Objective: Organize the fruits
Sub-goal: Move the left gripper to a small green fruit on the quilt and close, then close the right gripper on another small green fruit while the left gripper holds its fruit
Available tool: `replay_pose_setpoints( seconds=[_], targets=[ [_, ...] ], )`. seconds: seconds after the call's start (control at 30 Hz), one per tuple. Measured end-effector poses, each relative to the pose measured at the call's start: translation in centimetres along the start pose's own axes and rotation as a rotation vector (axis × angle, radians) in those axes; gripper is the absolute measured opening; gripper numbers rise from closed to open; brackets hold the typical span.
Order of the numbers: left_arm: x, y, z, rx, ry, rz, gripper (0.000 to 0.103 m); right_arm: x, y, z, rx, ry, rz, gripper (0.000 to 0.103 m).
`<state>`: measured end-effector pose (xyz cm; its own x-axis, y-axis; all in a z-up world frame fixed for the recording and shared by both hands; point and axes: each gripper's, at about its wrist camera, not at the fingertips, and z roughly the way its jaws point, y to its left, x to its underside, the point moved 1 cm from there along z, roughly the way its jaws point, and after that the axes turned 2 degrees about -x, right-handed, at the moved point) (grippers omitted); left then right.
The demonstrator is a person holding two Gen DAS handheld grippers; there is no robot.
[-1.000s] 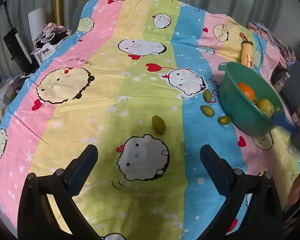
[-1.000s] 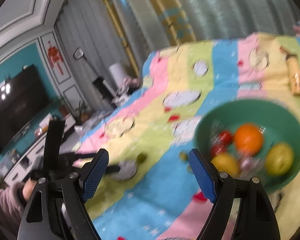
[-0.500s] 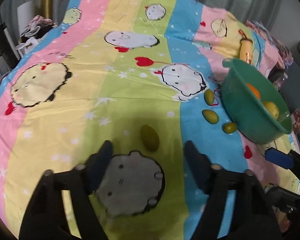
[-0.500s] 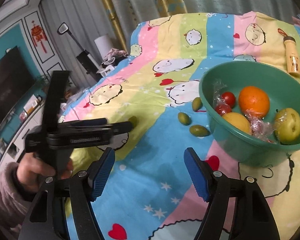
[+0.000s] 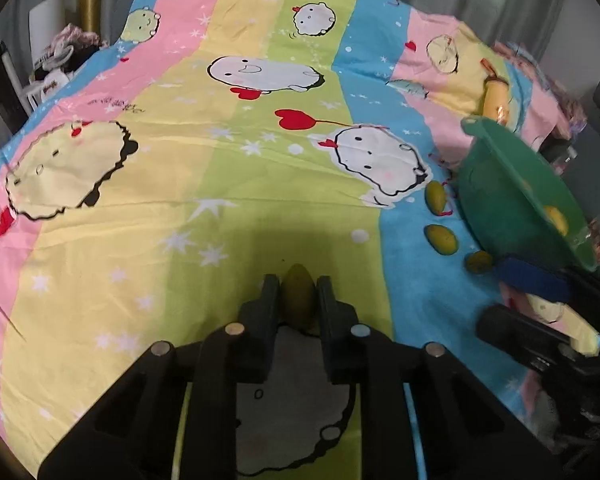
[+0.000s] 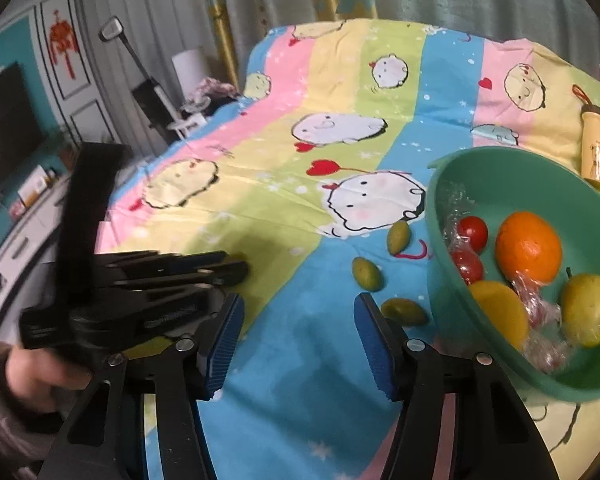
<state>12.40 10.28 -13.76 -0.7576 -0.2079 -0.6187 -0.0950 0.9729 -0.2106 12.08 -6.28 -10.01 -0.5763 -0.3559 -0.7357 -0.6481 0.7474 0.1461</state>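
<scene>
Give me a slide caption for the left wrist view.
Left gripper shut on a green fruit on the cartoon bedsheet, three more beside the green bowl.

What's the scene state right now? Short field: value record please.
surface: striped cartoon bedsheet
left gripper: shut on a green olive-like fruit
right gripper: open, nothing between the jaws, which have just been closing
loose green fruits: three on the blue stripe beside the bowl
green bowl: holds an orange, two red tomatoes, two yellowish fruits, clear wrap
bottle: lying beyond the bowl
</scene>
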Motion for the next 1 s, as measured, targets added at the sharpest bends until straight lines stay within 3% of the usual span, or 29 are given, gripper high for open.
replay_pose_setpoints(
  seconds=[0.37, 0.5, 0.7, 0.8, 1.0],
  targets=[
    [1.1, 2.3, -4.1, 0.116, -0.081, -0.054, 0.018, -0.9, 0.2, 3.8, 0.276, 0.046, 0.013, 0.048],
    [1.4, 3.0, -4.8, 0.151, -0.09, -0.067, 0.018, -1.4, -0.1, 5.4, 0.326, 0.077, 0.05, 0.046],
    [1.6, 3.2, -5.0, 0.193, -0.087, -0.079, 0.018, -1.8, -1.5, 5.8, 0.251, 0.073, 0.138, 0.04],
    [1.6, 3.2, -5.2, 0.2, -0.093, -0.076, 0.018, -1.7, -1.6, 5.6, 0.238, 0.077, 0.154, 0.029],
    [1.8, 2.7, -5.5, 0.203, -0.093, -0.059, 0.018, -1.3, -1.6, 4.9, 0.175, 0.075, 0.182, 0.029]
  ],
)
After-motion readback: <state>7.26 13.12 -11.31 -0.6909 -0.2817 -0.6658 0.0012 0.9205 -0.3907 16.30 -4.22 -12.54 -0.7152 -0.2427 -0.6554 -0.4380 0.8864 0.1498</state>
